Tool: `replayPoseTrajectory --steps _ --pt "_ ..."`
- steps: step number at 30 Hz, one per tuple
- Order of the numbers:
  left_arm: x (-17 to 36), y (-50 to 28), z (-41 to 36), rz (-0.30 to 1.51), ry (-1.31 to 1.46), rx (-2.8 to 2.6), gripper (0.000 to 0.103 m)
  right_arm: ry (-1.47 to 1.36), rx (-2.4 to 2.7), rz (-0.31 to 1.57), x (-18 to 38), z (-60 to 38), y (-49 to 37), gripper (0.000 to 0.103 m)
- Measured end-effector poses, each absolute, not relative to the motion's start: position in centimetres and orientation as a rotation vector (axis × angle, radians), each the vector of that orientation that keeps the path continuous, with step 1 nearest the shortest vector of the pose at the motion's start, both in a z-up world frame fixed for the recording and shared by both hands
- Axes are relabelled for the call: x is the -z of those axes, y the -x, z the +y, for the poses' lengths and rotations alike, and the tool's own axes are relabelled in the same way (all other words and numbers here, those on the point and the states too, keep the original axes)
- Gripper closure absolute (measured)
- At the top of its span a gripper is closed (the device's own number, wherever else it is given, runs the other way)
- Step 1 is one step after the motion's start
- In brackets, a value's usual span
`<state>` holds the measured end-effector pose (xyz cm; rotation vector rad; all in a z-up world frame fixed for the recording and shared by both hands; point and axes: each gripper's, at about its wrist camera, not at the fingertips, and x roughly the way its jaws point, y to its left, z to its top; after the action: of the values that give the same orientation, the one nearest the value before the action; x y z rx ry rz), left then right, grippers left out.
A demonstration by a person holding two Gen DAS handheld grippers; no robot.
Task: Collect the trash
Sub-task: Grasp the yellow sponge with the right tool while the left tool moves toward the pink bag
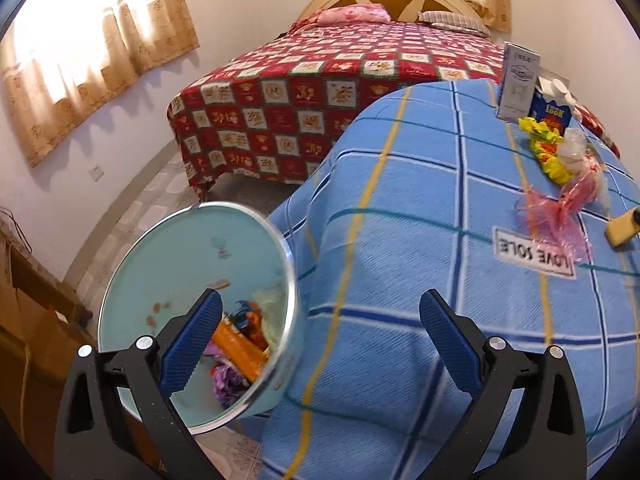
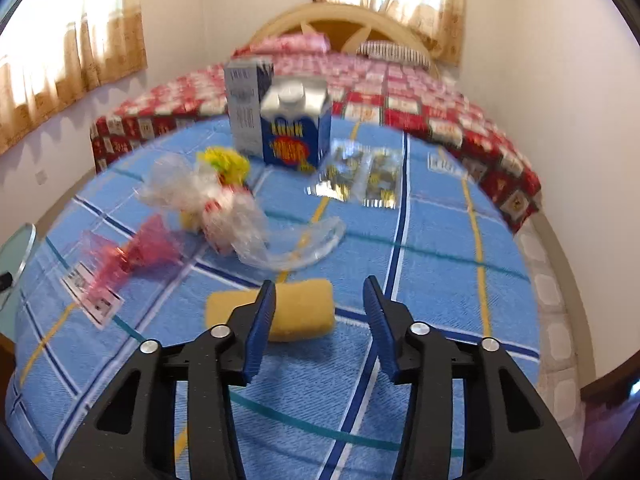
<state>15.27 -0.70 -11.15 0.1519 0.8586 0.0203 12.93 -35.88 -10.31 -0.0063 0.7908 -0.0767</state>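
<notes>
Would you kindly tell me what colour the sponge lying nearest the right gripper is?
The sponge is yellow, clearest in the right wrist view.

Count of items on the blue checked cloth and beside it.

Cartons: two, one tall grey-white carton (image 2: pixel 245 110) and one blue carton (image 2: pixel 295 134) with a silver top and cap, standing just beside each other. Sponges: one, a yellow sponge (image 2: pixel 298 312). Crumpled wrappers: one yellow wrapper (image 2: pixel 226 162), one clear wrapper (image 2: pixel 224 208) with red print, one pink wrapper (image 2: pixel 134 254). Foil sachets: apparently two (image 2: pixel 358 178), lying side by side, though blur leaves the count uncertain. Printed labels on the cloth: at least two, one reading "LOVE SOLE" (image 1: pixel 534 252). Bins: one, a pale blue bin (image 1: pixel 192 276) holding mixed rubbish. Beds: one bed (image 1: pixel 320 92); pillows: two.
</notes>
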Motion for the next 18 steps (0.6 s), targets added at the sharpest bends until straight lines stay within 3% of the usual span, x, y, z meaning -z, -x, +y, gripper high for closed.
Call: replayPoseTrajectory --steps 3,4,8,18 --pt "10.9 -15.5 -1.9 0.840 -0.150 -0.014 0.006 -0.030 0.041 0.826 11.0 -36.1 -13.5 0.069" --pt "10.7 -15.6 -2.3 0.832 -0.150 -0.016 0.006 -0.056 0.015 0.832 11.1 -36.4 -13.4 0.077" --pt "9.6 -15.7 -4.4 0.791 -0.150 0.000 0.006 -0.077 -0.016 0.823 11.0 -36.5 -12.7 0.085" --pt "8.3 -16.1 -12.1 0.770 -0.173 0.104 0.006 -0.178 0.035 0.687 9.1 -38.5 -9.4 0.087"
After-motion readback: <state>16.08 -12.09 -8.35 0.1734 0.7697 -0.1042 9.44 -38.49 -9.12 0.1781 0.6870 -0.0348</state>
